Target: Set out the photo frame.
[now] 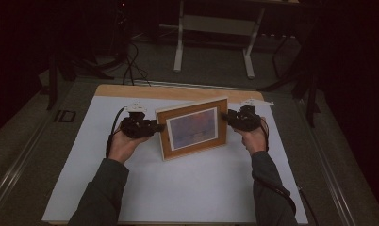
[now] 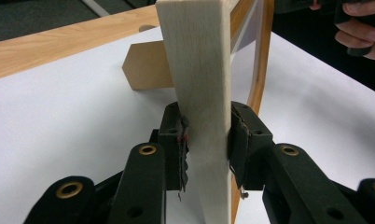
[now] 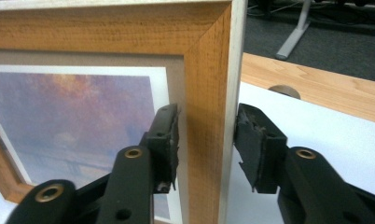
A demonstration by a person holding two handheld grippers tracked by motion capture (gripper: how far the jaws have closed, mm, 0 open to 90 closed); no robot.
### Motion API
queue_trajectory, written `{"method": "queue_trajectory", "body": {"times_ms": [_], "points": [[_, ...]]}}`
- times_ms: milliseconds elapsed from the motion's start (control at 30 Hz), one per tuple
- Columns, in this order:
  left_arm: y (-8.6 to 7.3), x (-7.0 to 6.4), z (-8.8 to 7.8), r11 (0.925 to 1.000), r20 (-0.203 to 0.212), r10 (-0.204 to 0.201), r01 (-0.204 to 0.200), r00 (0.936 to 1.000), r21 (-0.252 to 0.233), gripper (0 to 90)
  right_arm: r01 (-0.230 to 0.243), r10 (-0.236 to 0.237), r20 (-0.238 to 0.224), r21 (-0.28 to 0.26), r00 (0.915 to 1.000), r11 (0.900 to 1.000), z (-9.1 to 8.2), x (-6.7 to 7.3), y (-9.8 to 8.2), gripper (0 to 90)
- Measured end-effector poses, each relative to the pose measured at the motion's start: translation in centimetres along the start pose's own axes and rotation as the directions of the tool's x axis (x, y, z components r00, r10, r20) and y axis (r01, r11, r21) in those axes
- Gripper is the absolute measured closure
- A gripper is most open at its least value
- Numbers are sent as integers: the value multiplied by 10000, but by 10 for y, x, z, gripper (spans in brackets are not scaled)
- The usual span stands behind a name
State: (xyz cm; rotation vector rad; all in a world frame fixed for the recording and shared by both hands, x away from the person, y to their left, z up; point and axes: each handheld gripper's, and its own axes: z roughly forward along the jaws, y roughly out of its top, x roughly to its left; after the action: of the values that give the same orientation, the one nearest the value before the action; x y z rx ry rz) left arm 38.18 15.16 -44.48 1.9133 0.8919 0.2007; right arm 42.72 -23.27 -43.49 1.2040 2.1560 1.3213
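My left tongs [image 1: 155,127] are clamped on the frame's [image 1: 193,128] left edge, the frame stands upright between both over the table [image 1: 178,188], long axis across, and my right tongs [image 1: 226,117] straddle its right edge, barely apart.

1. The picture frame [image 3: 209,93] looked like wood with a fine, matt grain; its outer edge [image 2: 199,70] was paler and smooth.
2. The table [image 2: 59,42] showed light, grained wood, covered by a smooth, matt white sheet [image 1: 178,183].
3. The gripper pads [image 3: 251,144] looked like black, worn, rough rubber, with brass-coloured rivets [image 2: 147,150].
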Motion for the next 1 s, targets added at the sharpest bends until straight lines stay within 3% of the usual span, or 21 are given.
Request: {"method": "queue_trajectory", "body": {"times_ms": [100, 200, 400, 500, 600, 667, 833, 1000], "points": [[0, 1, 1, 10000, 26, -48, 48, 10000, -51, 692, 43, -44, 92, 30, 9999, 10000, -2, 0, -1, 638], [0, 2, 1, 10000, 64, -35, 36, 10000, -71, 692, 22, -21, -109, 33, 9999, 10000, -2, -3, 0, 619], [0, 3, 1, 10000, 92, 34, -34, 10000, -40, 690, 81, -85, -528, -83, 9986, 9999, 7, -4, 8, 463], [1, 4, 2, 9999, 98, 88, -88, 9999, -53, 688, -154, 152, -689, -29, 9975, 9999, 14, -6, 8, 389], [1, 5, 2, 9999, 39, 120, -120, 9999, -94, 685, -341, 337, -843, -36, 9959, 9994, 16, -9, 8, 388], [1, 5, 3, 9999, -16, 81, -81, 10000, -144, 683, -427, 426, -1043, 15, 9936, 9991, 16, -10, 7, 446], [1, 13, 7, 9963, -73, -693, 688, 9976, -517, 666, -534, 542, -1142, 102, 9920, 9985, 10, -13, 3, 564], [2, 16, 9, 9943, -210, -853, 837, 9961, -662, 662, -417, 428, -1096, 123, 9931, 9991, 5, -10, -1, 598]]}}
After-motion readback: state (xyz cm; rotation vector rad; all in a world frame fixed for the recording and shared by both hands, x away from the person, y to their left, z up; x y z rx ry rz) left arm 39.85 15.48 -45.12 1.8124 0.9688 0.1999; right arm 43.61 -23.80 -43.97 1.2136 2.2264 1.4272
